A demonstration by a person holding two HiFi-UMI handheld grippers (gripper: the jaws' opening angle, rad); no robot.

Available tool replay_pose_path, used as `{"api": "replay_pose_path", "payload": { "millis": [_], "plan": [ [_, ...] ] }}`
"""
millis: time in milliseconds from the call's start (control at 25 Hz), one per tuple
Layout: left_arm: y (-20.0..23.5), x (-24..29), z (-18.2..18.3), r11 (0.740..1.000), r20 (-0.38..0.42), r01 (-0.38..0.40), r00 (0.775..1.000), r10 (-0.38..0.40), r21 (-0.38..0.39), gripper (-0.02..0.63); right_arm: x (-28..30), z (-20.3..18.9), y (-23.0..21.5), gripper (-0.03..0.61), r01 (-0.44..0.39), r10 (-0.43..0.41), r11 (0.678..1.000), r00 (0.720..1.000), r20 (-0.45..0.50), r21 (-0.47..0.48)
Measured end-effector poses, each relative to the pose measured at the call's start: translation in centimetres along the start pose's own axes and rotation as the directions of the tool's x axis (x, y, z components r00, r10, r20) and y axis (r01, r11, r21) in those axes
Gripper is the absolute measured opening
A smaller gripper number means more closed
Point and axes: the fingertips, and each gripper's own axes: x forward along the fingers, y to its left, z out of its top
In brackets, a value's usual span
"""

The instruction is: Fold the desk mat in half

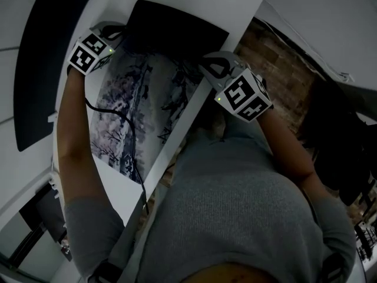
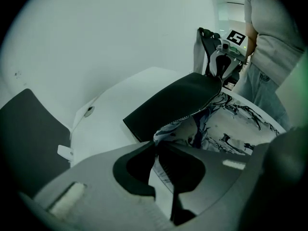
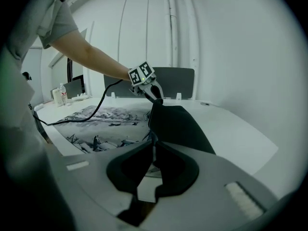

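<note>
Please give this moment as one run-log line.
phase: folding | left hand-held gripper: shut on desk mat corner | right hand-held gripper: shut on other corner | flap raised, black underside showing | fold: not finished

Desk mat (image 1: 134, 118), far edge lifted, left hand-held gripper (image 1: 116, 35), right hand-held gripper (image 1: 210, 65)

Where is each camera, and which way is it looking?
Head view: on the person's head, looking down at the mat; both arms, left gripper and right gripper show.
Left gripper view: on the left gripper, facing across the mat to the right gripper; torso shows.
Right gripper view: on the right gripper, facing the left gripper; an arm shows.
Shared: each gripper view shows the mat's edge pinched in its own jaws.
</note>
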Motion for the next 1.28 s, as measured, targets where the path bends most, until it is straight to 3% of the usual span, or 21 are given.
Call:
{"api": "replay_pose_path", "payload": {
  "millis": [640,1280],
  "plan": [
    [-4.2,-3.7,-5.4,0.996,-0.014,-0.081,0.997,0.081,0.023,0.031,1.1,0.5,9.3,0.029,-0.034,0.034,0.999,0.999,-0.013,-0.033],
    [-8.0,-7.1,-10.2,0.992,-0.002,-0.129,0.992,0.129,-0.008,0.031,1.7,1.4,16.1,0.028,-0.04,0.039,0.998,0.999,-0.011,-0.049]
  ]
}}
